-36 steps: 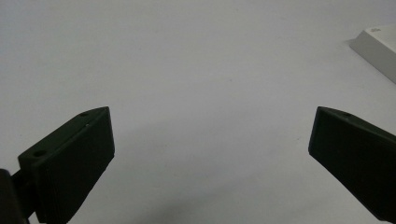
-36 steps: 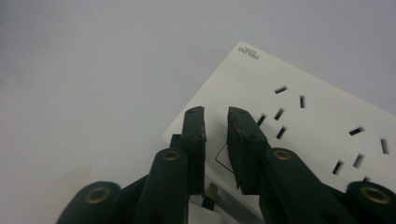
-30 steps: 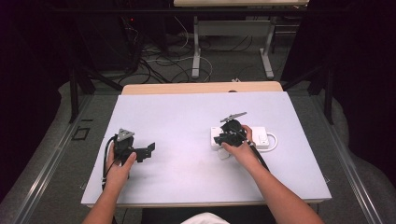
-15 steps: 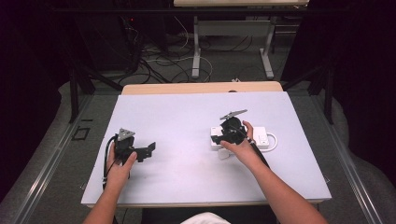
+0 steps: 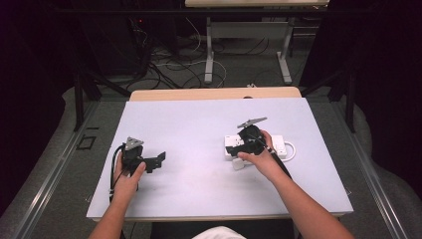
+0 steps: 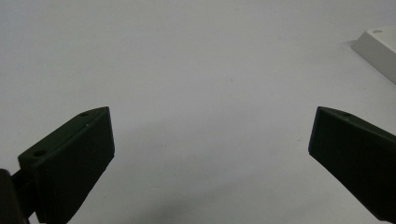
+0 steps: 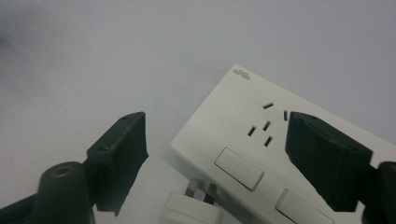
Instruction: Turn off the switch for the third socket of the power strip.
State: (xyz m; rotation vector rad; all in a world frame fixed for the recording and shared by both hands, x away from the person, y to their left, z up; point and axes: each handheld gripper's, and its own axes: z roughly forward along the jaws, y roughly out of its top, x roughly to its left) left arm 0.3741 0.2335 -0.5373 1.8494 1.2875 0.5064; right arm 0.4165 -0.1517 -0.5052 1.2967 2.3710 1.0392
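From above, the person leans over a pale counter (image 5: pixel 199 129) with a claw in each hand. The right claw (image 5: pixel 238 149) sits toward three o'clock on the counter, poised over the near end of a white power strip (image 5: pixel 278 145) that lies flat with its length running across the counter. In the right gripper view its jaws stand wide apart and have just been opening; nothing is pinched between them. The power strip (image 7: pixel 243 140) lies ahead of them, one jaw over its socket face beside the slotted outlet, the other jaw off the strip over bare counter at about nine o'clock. A small white plug (image 7: pixel 191 212) lies loose on the counter just beside the strip's near edge, its two metal prongs pointing up toward the strip, at about six o'clock between the jaws but not touched by either. From above that plug (image 5: pixel 238 164) shows as a pale block just under the right hand (image 5: pixel 259 159). The left claw (image 5: pixel 158 160) rests toward nine o'clock, well apart from the strip, jaws pointing across the counter to the right. In the left gripper view its jaws are spread wide with only bare counter between them, and a corner of the strip (image 6: pixel 378 49) shows at two o'clock.
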